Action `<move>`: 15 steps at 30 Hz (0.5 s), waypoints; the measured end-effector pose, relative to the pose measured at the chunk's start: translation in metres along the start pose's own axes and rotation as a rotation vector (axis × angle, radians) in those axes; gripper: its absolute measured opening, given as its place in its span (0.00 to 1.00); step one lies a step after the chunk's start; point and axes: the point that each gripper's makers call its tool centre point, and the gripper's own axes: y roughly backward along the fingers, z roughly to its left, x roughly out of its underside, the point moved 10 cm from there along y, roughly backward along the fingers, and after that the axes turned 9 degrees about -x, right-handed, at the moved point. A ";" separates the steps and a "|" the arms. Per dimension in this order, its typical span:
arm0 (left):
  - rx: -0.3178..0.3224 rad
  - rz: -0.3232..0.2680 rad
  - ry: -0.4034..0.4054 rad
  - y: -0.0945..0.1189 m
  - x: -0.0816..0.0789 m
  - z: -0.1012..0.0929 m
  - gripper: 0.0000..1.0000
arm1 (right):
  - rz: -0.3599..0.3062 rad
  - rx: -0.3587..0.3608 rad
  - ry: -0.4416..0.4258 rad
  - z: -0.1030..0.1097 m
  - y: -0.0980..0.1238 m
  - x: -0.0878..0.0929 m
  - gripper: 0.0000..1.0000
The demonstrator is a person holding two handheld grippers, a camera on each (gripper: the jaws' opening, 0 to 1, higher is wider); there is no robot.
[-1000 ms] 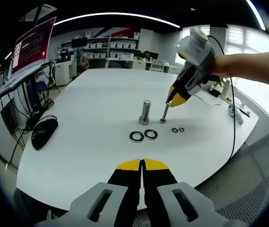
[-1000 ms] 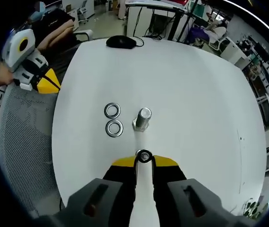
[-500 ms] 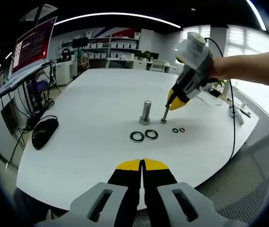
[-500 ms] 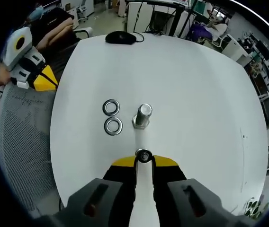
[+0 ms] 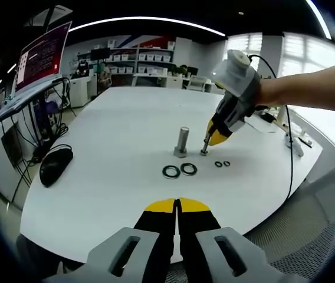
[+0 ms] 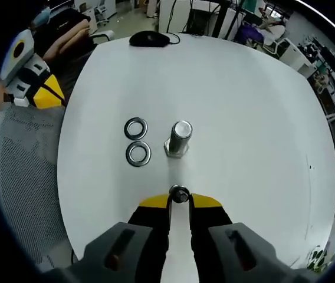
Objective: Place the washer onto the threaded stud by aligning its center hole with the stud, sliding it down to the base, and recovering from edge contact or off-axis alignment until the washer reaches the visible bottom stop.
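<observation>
Right gripper [image 6: 180,200]: held over the white counter [image 6: 244,106], pointing down at it; in the left gripper view [image 5: 212,134] comes in from the right on a bare forearm [image 5: 309,88], tilted, tips low beside the stud.
Right jaws: pinched together on a washer [image 6: 179,194] at the tips, seen end-on as a small dark ring with the stud top at its centre.
Stud [image 5: 204,145]: thin, upright on the counter, just right of the bolt; yellow jaw tips touching or just beside its top, cannot tell which.
Left gripper [image 5: 177,207]: low at the near edge of the counter, level, pointing across it; well apart from the parts; in the right gripper view [image 6: 35,94] off the counter's left side.
Left jaws: closed, tips meeting, nothing between them.
Bolt [image 6: 178,139]: thick, upright on its hex head, mid-counter.
Large washers [image 6: 136,140]: two, flat, side by side, next to the bolt.
Small washers [image 5: 222,164]: two, flat, just right of the stud.
Mouse [image 5: 55,164]: black, far left of counter.
Writing: red screen [image 5: 40,59] at upper left carries text, too small to read.
</observation>
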 end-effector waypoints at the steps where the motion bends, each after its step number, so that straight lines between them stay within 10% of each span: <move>1: 0.001 0.001 -0.002 0.000 0.000 0.000 0.00 | 0.003 -0.001 0.001 0.000 -0.001 0.000 0.13; 15: 0.006 -0.010 -0.008 0.000 -0.001 0.000 0.00 | 0.027 -0.015 -0.013 -0.001 -0.016 0.005 0.14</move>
